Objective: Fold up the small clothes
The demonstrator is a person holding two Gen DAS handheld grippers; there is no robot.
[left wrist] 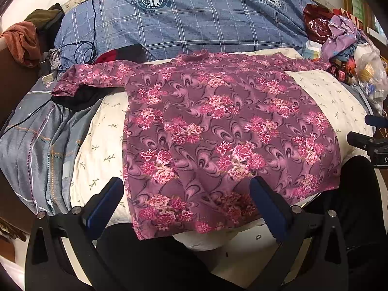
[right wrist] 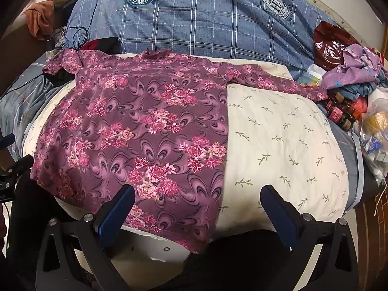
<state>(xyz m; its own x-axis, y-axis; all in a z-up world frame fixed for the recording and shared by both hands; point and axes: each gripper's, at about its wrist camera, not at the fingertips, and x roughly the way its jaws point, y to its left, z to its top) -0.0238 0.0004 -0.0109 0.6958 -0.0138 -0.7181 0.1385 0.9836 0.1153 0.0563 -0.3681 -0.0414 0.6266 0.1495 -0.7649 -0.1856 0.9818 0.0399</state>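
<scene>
A purple long-sleeved shirt with pink flowers [left wrist: 218, 126] lies spread flat on a cream pillow [left wrist: 101, 140], collar far, hem near, both sleeves stretched out sideways. It also shows in the right wrist view [right wrist: 145, 126], on the left half of the cream pillow [right wrist: 278, 140]. My left gripper [left wrist: 186, 189] is open and empty, hovering over the shirt's near hem. My right gripper [right wrist: 197, 196] is open and empty, over the shirt's near right corner. The right gripper also shows at the right edge of the left wrist view [left wrist: 371, 143].
A blue checked quilt [left wrist: 194, 19] lies behind the pillow. A grey striped cloth [left wrist: 41, 145] is at the left with black cables [left wrist: 82, 51]. A heap of clothes and bags [right wrist: 351, 84] sits at the right. An orange cloth [left wrist: 21, 41] is at the far left.
</scene>
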